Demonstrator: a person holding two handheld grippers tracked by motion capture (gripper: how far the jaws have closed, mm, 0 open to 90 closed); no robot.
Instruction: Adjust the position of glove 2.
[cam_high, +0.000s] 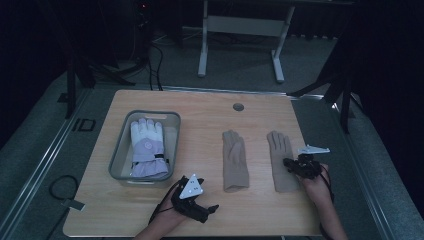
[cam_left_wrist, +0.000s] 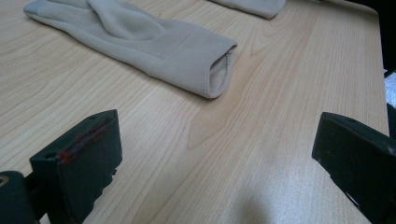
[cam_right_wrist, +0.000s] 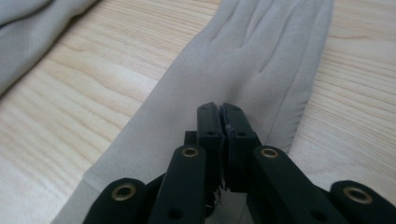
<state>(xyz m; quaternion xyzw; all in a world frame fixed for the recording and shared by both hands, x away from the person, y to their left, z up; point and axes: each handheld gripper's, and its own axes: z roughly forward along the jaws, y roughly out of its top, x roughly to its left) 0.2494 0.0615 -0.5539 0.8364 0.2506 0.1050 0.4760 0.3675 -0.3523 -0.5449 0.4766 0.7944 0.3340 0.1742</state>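
My light wood-grain surface with a round grommet hole carries a clear plastic bin at the left and two flat beige fabric gloves, one in the middle, one at the right, lying side by side, apart.

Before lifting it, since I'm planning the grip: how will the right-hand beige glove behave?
The beige glove lies flat and thin, so it will probably droop. It looks light. The right gripper, shut over its cloth, might pinch just one layer.
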